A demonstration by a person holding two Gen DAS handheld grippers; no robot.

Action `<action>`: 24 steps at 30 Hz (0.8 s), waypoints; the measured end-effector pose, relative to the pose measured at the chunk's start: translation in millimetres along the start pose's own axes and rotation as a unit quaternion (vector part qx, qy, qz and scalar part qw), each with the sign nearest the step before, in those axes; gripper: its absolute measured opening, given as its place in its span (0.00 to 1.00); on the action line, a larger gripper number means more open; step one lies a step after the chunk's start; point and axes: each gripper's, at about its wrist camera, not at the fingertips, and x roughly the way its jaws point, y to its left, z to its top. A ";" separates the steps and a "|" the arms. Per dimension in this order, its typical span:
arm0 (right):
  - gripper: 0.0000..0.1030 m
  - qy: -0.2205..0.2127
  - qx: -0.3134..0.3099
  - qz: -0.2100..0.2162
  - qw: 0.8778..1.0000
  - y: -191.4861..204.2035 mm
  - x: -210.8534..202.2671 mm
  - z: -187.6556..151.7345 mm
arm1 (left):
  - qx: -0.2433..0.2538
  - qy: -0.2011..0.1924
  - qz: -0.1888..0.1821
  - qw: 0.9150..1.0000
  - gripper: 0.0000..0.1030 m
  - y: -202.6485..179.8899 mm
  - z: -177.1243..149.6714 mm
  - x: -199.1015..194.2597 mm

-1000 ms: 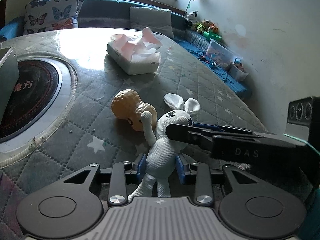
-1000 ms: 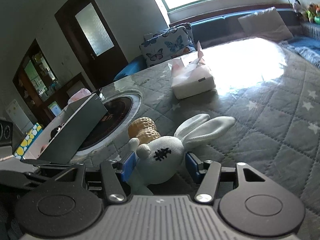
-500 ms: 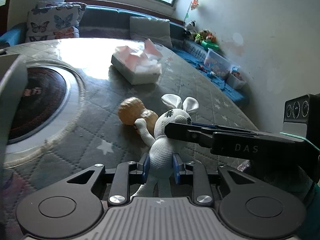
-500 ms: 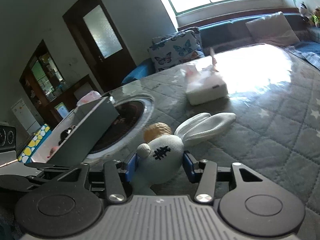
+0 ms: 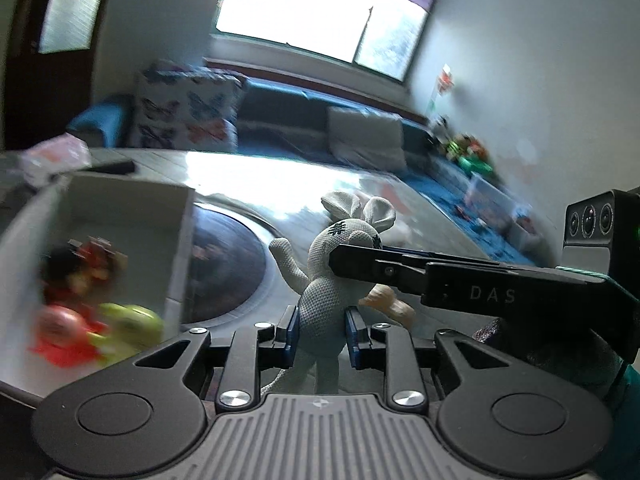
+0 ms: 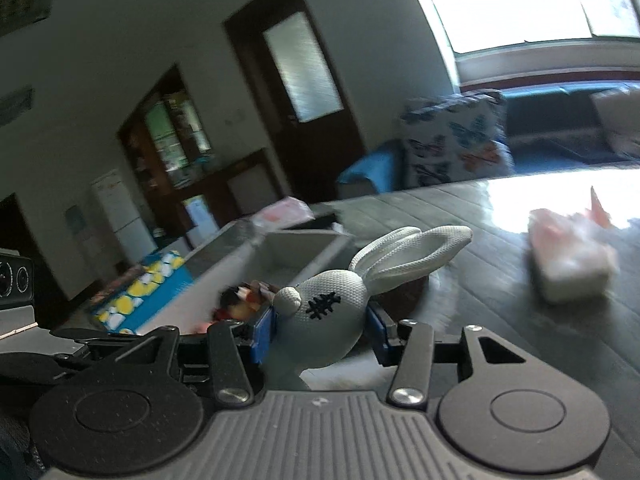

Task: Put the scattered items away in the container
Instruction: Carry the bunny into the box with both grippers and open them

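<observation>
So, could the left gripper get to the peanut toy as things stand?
Probably not: the left gripper is shut on the rabbit, which the right gripper also clamps, and the peanut toy lies partly behind it.

The left gripper [image 5: 320,334] has its blue-padded fingers [image 5: 291,330] closed against the body of the plush rabbit [image 5: 326,300], held upright. The right gripper [image 6: 320,330] reaches across from the right side, its fingers [image 6: 264,330] clamped on either side of the rabbit's head, ears pointing up and right.
</observation>
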 end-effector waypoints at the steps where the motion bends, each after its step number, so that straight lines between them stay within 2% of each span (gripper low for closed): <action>1: 0.47 -0.001 -0.004 0.008 1.000 6.4 7.8 4.9 | -0.003 -0.006 0.008 1.000 0.26 7.3 3.3 -4.1; 10: 0.47 0.015 -0.016 0.049 0.999 45.6 84.9 34.4 | -0.054 -0.020 0.061 0.996 0.26 75.6 22.2 -12.8; 15: 0.47 0.037 0.000 0.050 0.998 45.9 124.2 36.6 | -0.083 -0.003 0.071 0.994 0.25 105.8 28.0 4.4; 24: 0.48 0.087 0.022 0.025 0.996 31.9 165.8 26.4 | -0.096 0.042 0.079 0.991 0.25 129.8 26.7 37.2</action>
